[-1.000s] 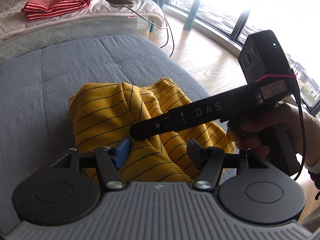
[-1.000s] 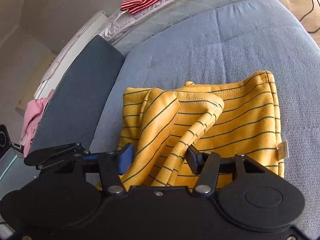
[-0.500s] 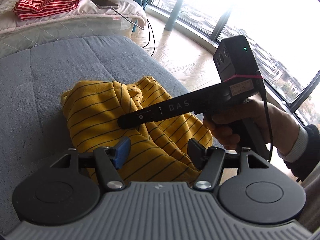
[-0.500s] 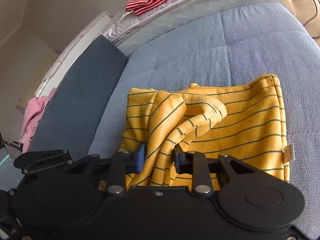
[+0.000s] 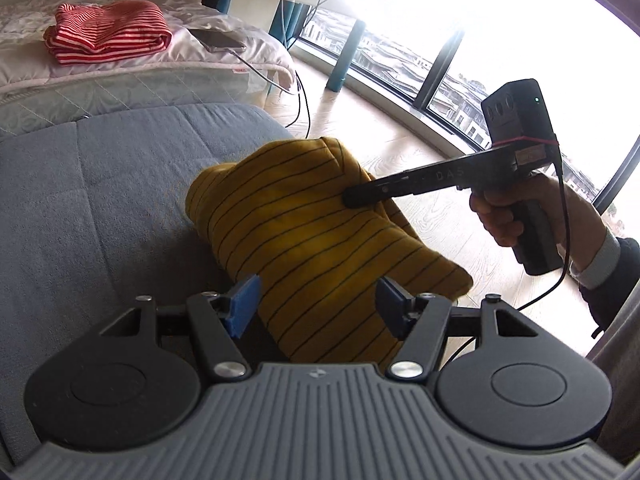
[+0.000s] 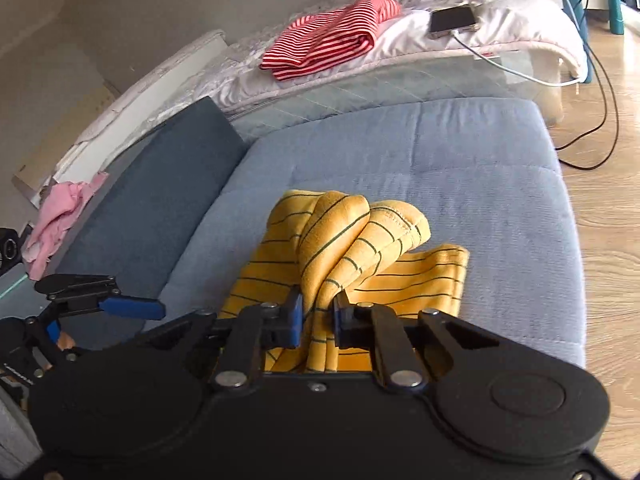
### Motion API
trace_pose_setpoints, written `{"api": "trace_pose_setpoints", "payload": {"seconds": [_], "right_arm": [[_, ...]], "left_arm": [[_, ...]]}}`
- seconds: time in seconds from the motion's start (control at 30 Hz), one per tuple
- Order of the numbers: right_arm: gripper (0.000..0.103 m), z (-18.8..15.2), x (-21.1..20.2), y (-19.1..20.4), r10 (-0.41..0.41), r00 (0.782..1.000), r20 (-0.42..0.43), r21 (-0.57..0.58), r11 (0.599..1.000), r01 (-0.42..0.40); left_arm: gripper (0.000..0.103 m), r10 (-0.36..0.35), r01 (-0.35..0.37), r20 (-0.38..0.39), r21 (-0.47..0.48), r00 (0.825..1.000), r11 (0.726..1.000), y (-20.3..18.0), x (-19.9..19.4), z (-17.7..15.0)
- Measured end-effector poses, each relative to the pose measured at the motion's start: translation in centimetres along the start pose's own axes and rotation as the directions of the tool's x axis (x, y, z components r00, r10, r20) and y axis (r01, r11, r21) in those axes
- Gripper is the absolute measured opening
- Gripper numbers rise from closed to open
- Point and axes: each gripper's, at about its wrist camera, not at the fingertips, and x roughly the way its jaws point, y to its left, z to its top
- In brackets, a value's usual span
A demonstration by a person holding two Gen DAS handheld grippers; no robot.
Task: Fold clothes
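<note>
A yellow garment with thin dark stripes (image 5: 304,240) hangs bunched above the blue-grey sofa seat (image 5: 100,184). In the left wrist view my right gripper (image 5: 352,200), held by a hand (image 5: 520,216), pinches the garment's upper side. The right wrist view shows that gripper (image 6: 318,318) shut on a gathered fold of the yellow garment (image 6: 352,240), the rest drooping onto the sofa seat (image 6: 460,160). My left gripper (image 5: 318,304) is open, its blue pads wide apart with fabric passing between them. It also shows low at the left as the left gripper (image 6: 108,296).
A folded red-and-white striped garment (image 5: 108,32) lies on the bed behind the sofa, beside a phone (image 6: 454,18) with a cable trailing to the wooden floor (image 6: 608,240). A dark cushion (image 6: 160,184) and pink cloth (image 6: 60,216) sit left. Windows (image 5: 440,60) are at the right.
My right gripper has gone from open to shut on a fold of the yellow garment and has raised it off the seat. The left gripper has stayed open.
</note>
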Motion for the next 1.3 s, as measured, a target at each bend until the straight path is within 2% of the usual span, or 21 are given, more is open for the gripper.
{"api": "trace_pose_setpoints", "payload": {"seconds": [0.1, 0.2, 0.27, 0.37, 0.43, 0.53, 0.67, 0.73, 0.83, 0.87, 1.0, 1.07, 1.13, 1.2, 1.27, 1.3], "right_arm": [[0.015, -0.6, 1.4, -2.4, -0.059, 0.998, -0.01, 0.044, 0.997, 0.059], [0.017, -1.8, 3.2, -3.8, -0.117, 0.993, -0.03, 0.054, 0.991, 0.119], [0.029, -2.4, 3.7, -3.8, -0.16, 0.987, -0.013, 0.022, 0.987, 0.16], [0.042, -2.3, 2.7, -3.5, -0.171, 0.985, -0.001, 0.001, 0.985, 0.171], [0.042, -2.2, 1.1, -3.1, -0.182, 0.983, 0.009, -0.018, 0.983, 0.182], [0.042, -2.8, -1.6, -1.3, -0.173, 0.984, 0.037, -0.117, 0.977, 0.176], [0.041, -4.8, -2.4, 1.6, -0.039, 0.999, 0.02, -0.259, 0.965, 0.043], [0.036, -5.7, -0.8, 2.3, -0.062, 0.998, -0.025, -0.304, 0.951, 0.051], [0.035, -7.2, 1.6, 2.8, -0.188, 0.979, -0.08, -0.4, 0.906, 0.141], [0.036, -7.6, 1.8, 2.9, -0.199, 0.977, -0.077, -0.418, 0.896, 0.15], [0.037, -7.0, 0.3, 2.5, -0.176, 0.982, -0.066, -0.376, 0.916, 0.139], [0.038, -6.3, -1.5, 2.0, -0.15, 0.988, -0.035, -0.334, 0.934, 0.13], [0.038, -5.8, -2.6, 1.6, -0.099, 0.995, 0.006, -0.29, 0.952, 0.097], [0.038, -6.0, -2.6, 1.6, -0.058, 0.998, 0.038, -0.286, 0.956, 0.067], [0.038, -6.7, -1.3, 1.9, -0.086, 0.996, 0.02, -0.322, 0.943, 0.088], [0.038, -7.2, -0.3, 2.0, -0.151, 0.989, 0.005, -0.363, 0.921, 0.142]], "left_arm": [[0.069, -0.018, 0.018, -0.038, 0.022, 0.999, 1.0, -0.4, 1.3, -0.6], [0.069, -0.006, 0.01, -0.058, 0.067, 0.998, 0.998, -0.9, 2.2, -1.1], [0.069, 0.003, 0.003, -0.066, 0.1, 0.998, 0.995, -1.3, 2.8, -1.3], [0.069, 0.02, -0.008, -0.072, 0.154, 0.997, 0.988, -2.0, 3.6, -1.7], [0.069, 0.019, -0.005, -0.076, 0.176, 0.997, 0.984, -2.3, 4.1, -1.8], [0.069, 0.021, -0.003, -0.091, 0.188, 0.996, 0.982, -2.5, 5.0, -2.0], [0.069, 0.026, -0.006, -0.104, 0.186, 0.994, 0.982, -2.2, 5.8, -2.0], [0.069, 0.023, -0.002, -0.109, 0.185, 0.994, 0.983, -2.2, 6.3, -1.9], [0.069, 0.041, -0.014, -0.134, 0.197, 0.99, 0.98, -2.3, 7.0, -2.1], [0.069, 0.044, -0.016, -0.141, 0.195, 0.989, 0.981, -2.2, 7.1, -2.2], [0.069, 0.062, -0.037, -0.137, 0.181, 0.989, 0.983, -1.6, 6.5, -1.2], [0.069, 0.062, -0.031, -0.145, 0.211, 0.987, 0.977, -1.5, 5.7, 0.0], [0.069, 0.046, 0.002, -0.176, 0.265, 0.983, 0.964, -1.8, 5.3, 1.2], [0.069, 0.053, 0.02, -0.199, 0.35, 0.979, 0.936, -2.6, 5.0, 2.3], [0.069, 0.084, 0.038, -0.244, 0.456, 0.966, 0.889, -3.8, 5.2, 3.2], [0.069, 0.094, 0.047, -0.263, 0.483, 0.96, 0.875, -4.1, 5.5, 3.5]]}}
